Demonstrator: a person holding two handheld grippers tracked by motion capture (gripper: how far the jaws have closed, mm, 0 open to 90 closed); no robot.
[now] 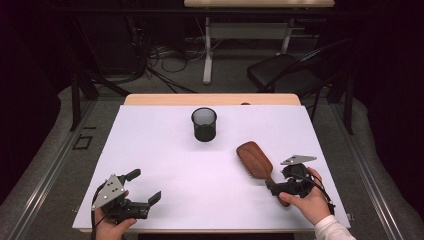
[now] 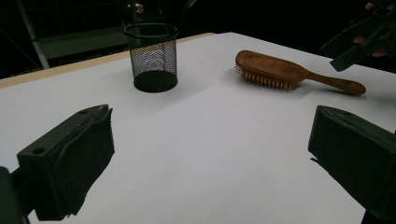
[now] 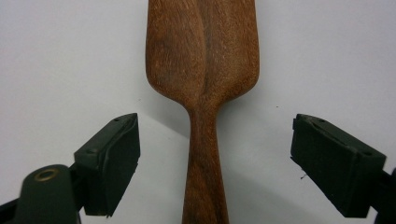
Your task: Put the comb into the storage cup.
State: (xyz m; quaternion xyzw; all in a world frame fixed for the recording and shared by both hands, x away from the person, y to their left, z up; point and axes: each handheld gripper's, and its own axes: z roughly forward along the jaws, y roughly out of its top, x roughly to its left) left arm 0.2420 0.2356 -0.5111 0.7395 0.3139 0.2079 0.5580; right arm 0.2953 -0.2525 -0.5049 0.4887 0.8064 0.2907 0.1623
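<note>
A wooden hairbrush [image 1: 255, 160] lies bristles down on the white sheet [image 1: 210, 170], right of centre, its handle pointing toward the person. My right gripper [image 1: 278, 183] hovers over that handle, held by a hand. In the right gripper view the jaws stand open on either side of the handle [image 3: 204, 158], with a gap on each side, and the brush head [image 3: 203, 51] lies ahead. My left gripper [image 1: 145, 186] rests at the near left, open with nothing between its fingers. From the left gripper view [image 2: 210, 154] the brush [image 2: 275, 70] and the right gripper [image 2: 359, 39] lie far right.
A black mesh cup [image 1: 204, 124] stands upright at the back centre of the sheet, also in the left gripper view [image 2: 153, 56]. The wooden table edge [image 1: 210, 99] shows behind the sheet. A black chair [image 1: 285, 72] and another table stand beyond.
</note>
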